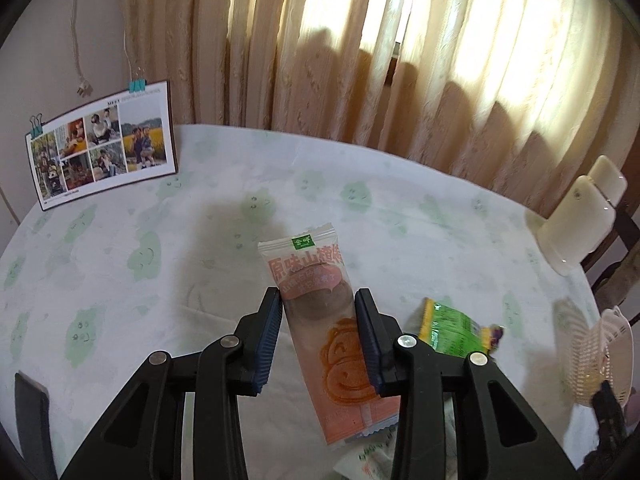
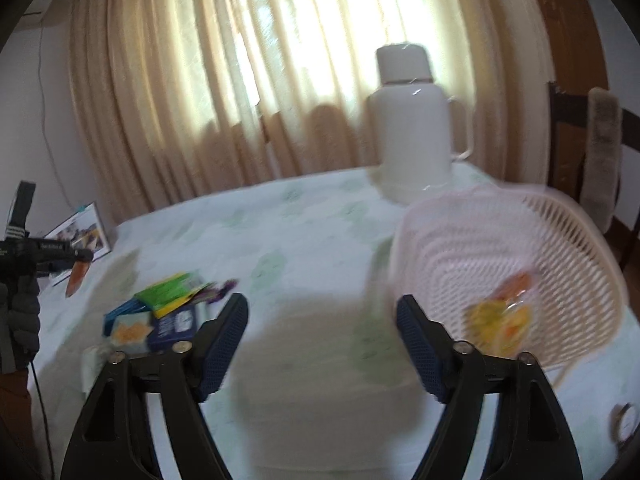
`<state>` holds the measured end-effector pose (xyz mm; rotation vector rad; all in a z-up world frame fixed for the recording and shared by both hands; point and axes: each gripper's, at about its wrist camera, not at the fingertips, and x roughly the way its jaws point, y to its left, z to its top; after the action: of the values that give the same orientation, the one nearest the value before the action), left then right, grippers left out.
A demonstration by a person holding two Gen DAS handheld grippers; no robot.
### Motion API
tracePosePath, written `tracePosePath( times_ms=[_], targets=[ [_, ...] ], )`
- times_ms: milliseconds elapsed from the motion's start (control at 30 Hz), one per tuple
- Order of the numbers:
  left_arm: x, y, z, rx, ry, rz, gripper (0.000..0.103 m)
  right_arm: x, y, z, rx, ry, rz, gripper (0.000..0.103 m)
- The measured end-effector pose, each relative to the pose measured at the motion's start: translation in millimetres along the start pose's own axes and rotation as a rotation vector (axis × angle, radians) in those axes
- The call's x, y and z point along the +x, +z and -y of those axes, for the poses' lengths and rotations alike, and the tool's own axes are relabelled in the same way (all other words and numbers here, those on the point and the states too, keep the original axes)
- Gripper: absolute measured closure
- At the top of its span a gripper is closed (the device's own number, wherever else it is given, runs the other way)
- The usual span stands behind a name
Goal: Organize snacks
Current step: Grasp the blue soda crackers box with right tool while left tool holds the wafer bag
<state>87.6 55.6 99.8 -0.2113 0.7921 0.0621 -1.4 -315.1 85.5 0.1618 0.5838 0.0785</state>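
Note:
My left gripper point(image 1: 318, 300) is shut on a long orange-pink snack packet point(image 1: 320, 320) and holds it above the table. A green snack packet point(image 1: 456, 330) lies just to its right. My right gripper point(image 2: 322, 308) is open and empty over the tablecloth. To its right stands a pink slotted basket point(image 2: 568, 240) with a yellow-orange snack point(image 2: 500, 320) inside. To its left lie a green packet point(image 2: 168, 286) and a blue packet point(image 2: 172, 326). The left gripper with the orange packet point(image 2: 76, 276) shows at the far left of the right wrist view.
A white thermos jug point(image 2: 412, 120) stands behind the basket near the curtain. A photo calendar point(image 1: 100, 144) stands at the table's far left. The basket also shows at the right edge of the left wrist view point(image 1: 604, 356). A chair point(image 2: 600, 140) stands beyond the table at right.

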Motion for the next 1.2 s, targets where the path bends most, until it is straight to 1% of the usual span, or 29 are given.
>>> tracePosePath(
  times_ms=[100,200,233,267,367,400,467,533,567,633,667,733,800,867,933,1033,1133,1200],
  targets=[
    [-10.6,-3.6,0.3,0.012,-0.001,0.021,0.069,4.8,-3.1,-18.8,-0.014,0.032,-0.035,0.021],
    [-15.3,-6.9,-4.4,0.010,-0.017,0.024,0.069,4.6,-5.4,-39.6,-0.104,-0.054,0.000,0.021],
    [-16.3,-7.8,-6.4,0.008,-0.020,0.023,0.069,6.0,-5.8,-43.0,-0.123,-0.056,0.002,0.021],
    [-17.2,-8.6,-7.9,0.006,-0.023,0.022,0.069,8.9,-6.3,-42.8,-0.122,-0.057,-0.006,0.021],
    [-20.6,-11.7,-11.5,-0.001,-0.036,0.022,0.069,9.8,-5.8,-36.5,-0.094,-0.134,0.004,0.021],
    [-21.5,-12.2,-11.5,-0.003,-0.038,0.021,0.069,4.9,-4.8,-34.9,-0.074,-0.162,0.027,0.021],
    [-23.4,-13.4,-10.7,-0.004,-0.045,0.020,0.069,-7.8,-1.8,-39.1,-0.067,-0.173,0.080,0.021],
    [-27.4,-14.5,-8.1,0.004,-0.054,0.025,0.069,-17.4,1.3,-50.9,-0.084,-0.161,0.125,0.021],
    [-29.4,-15.2,-6.9,0.008,-0.058,0.028,0.069,-21.5,0.7,-62.1,-0.104,-0.129,0.136,0.021],
    [-34.8,-16.9,-4.9,0.018,-0.070,0.037,0.069,-18.9,0.1,-79.1,-0.122,-0.036,0.095,0.021],
    [-37.1,-17.8,-4.5,0.022,-0.073,0.041,0.069,-13.8,-1.3,-86.1,-0.114,0.033,0.047,0.021],
    [-42.3,-19.9,-4.6,0.025,-0.084,0.048,0.069,4.6,-5.3,-95.7,-0.052,0.183,-0.085,0.021],
    [-45.2,-21.0,-6.2,0.025,-0.092,0.050,0.069,22.5,-8.8,-99.8,0.013,0.288,-0.193,0.021],
    [-47.7,-22.1,-8.1,0.021,-0.101,0.052,0.069,41.8,-11.3,-103.0,0.078,0.364,-0.288,0.021],
    [-50.1,-23.2,-10.6,0.015,-0.111,0.052,0.069,57.5,-10.7,-103.5,0.115,0.398,-0.342,0.021],
    [-53.7,-24.6,-13.6,0.010,-0.124,0.054,0.069,78.4,-8.0,-105.2,0.136,0.383,-0.380,0.021],
    [-57.8,-25.3,-18.2,0.000,-0.136,0.061,0.069,105.2,-6.3,-104.0,0.206,0.395,-0.436,0.021],
    [-60.1,-25.7,-20.3,-0.007,-0.138,0.066,0.069,117.5,-5.8,-104.7,0.233,0.389,-0.449,0.021]
  ],
)
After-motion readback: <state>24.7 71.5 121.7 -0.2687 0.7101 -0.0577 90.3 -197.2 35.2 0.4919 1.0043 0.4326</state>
